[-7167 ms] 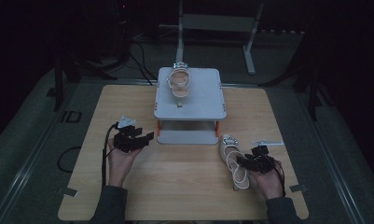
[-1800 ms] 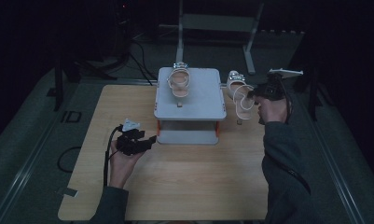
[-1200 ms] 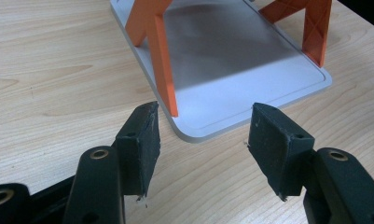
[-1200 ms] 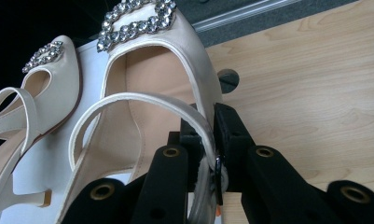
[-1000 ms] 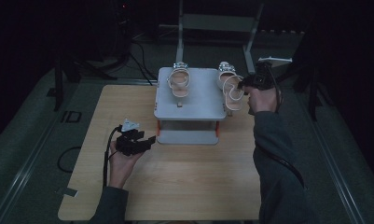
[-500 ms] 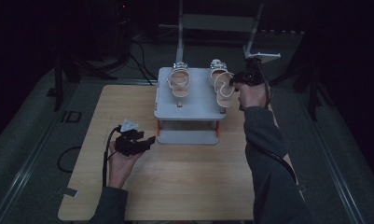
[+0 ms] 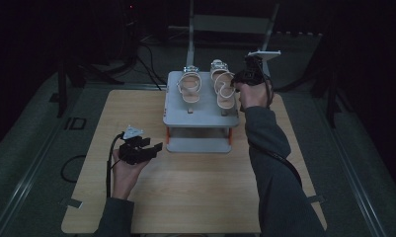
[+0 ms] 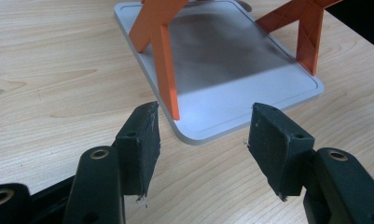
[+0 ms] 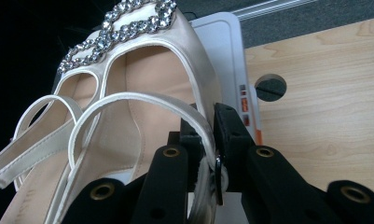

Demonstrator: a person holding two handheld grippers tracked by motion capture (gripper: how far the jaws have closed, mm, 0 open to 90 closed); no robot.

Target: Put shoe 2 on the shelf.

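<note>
Right gripper (image 9: pixel 204 140): you are holding it over the right rear part of the grey two-tier shelf (image 7: pixel 201 105), its jaws pinched onto the ankle strap of the right-hand sandal (image 7: pixel 224 89).
Grip detail: in the right gripper view the cream strap (image 9: pixel 142 100) is passing between the black jaws, with a small metal buckle sitting at the inner face of one jaw.
Right-hand sandal: it is sitting on or just above the shelf's top tier; contact with the tier is not clear. Its long axis is running front to back on the table, with the rhinestone toe band (image 9: pixel 119 25) pointing away from you.
Left-hand sandal (image 7: pixel 189 88): it is lying on the same top tier just beside the other one, parallel to it, jewelled toe also pointing to the far side.
Left gripper (image 7: pixel 141 150): you are resting it low over the wooden table (image 7: pixel 200 192), left of the shelf's front, with its jaws spread wide and nothing between them.
Left gripper view: the jaws are facing the shelf's grey base plate (image 8: pixel 240 70) and its orange legs (image 8: pixel 163 51).
</note>
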